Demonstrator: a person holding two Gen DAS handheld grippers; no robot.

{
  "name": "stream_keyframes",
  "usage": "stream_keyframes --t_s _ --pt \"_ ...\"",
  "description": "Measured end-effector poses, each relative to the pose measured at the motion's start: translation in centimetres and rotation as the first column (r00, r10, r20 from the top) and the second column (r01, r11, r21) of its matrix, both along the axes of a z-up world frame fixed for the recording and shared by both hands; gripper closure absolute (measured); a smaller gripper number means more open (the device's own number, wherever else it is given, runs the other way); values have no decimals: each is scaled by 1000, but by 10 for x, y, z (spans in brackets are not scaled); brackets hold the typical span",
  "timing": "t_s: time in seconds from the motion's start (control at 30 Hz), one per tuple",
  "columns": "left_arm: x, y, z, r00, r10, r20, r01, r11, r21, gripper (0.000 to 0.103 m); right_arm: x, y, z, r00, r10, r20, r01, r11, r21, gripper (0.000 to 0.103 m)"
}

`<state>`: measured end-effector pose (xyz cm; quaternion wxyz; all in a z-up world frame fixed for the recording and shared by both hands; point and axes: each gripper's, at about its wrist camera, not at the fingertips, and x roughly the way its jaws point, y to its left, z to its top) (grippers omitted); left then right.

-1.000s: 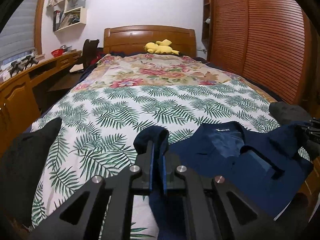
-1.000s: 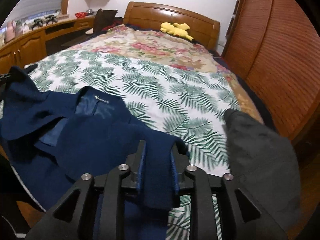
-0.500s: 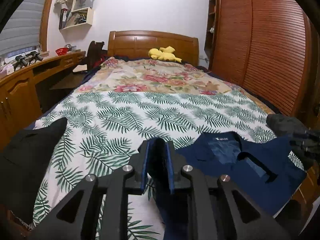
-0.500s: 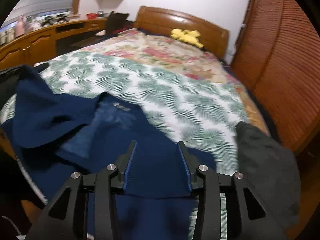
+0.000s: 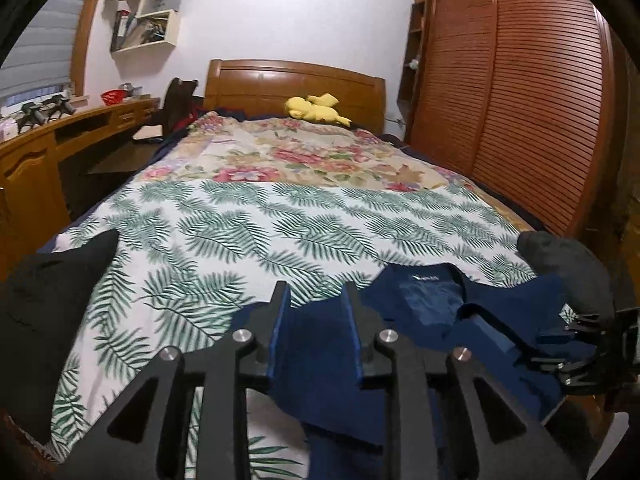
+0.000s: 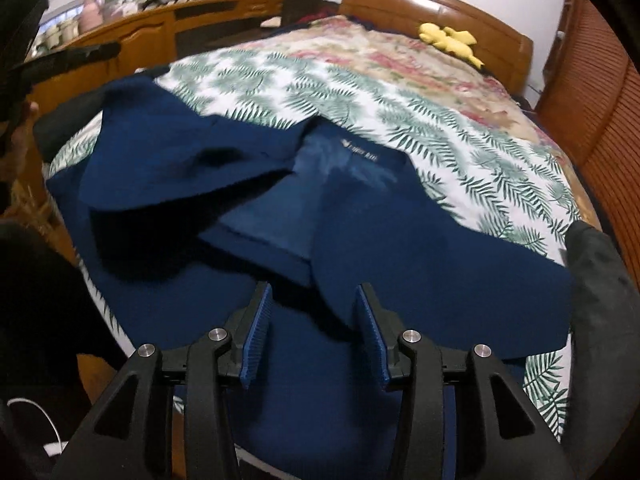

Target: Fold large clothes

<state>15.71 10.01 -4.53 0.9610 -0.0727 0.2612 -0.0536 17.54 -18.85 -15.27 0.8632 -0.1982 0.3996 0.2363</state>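
A navy jacket (image 6: 304,216) is spread at the foot of the palm-print bedspread (image 5: 280,232). The left gripper (image 5: 314,296) is seen opening, navy cloth between its jaws, seemingly unpinched. The right gripper (image 6: 314,300) is opening above the cloth, nothing gripped.

Left claw (image 5: 314,304): two matte black fingers that taper forward, each lined on its inner face with a blue ribbed pad (image 5: 279,320). Behind the fingers, black linkage arms fan outward toward the camera, with triangular cut-outs in the outer plates. Four round silver screw heads (image 5: 242,335) sit in a row across the links, two inboard and two outboard of the fingers.

Right claw (image 6: 316,316): the same build, with black fingers, blue ridged pads (image 6: 259,332), four silver screw heads (image 6: 411,336) and cut-out outer plates. Its shape shows again in the left wrist view, black, at the right edge.
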Motion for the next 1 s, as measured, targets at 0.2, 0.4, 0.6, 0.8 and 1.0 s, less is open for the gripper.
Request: stream_keyframes --t_s 0.2,0.4,0.6,0.8,1.0 --pt "-1 -17 -3 999 -37 -8 37 999 26 79 12 2 -19 1000 -27 -5 26 993 -115 56" --pt "-1 -19 -3 999 -42 -11 42 999 29 79 50 -3 -24 997 -73 -3 72 987 -143 69" --pt "-2 -15 -3 1000 -31 -4 31 999 21 79 105 18 -1 993 -75 91 90 980 -179 88" --pt "-4 -12 -3 1000 -28 -6 28 999 23 79 160 35 24 974 -151 172 181 967 -180 88" --pt "-5 -8 -3 1000 -26 -10 26 999 24 79 176 36 52 948 -220 230 250 962 -111 75"
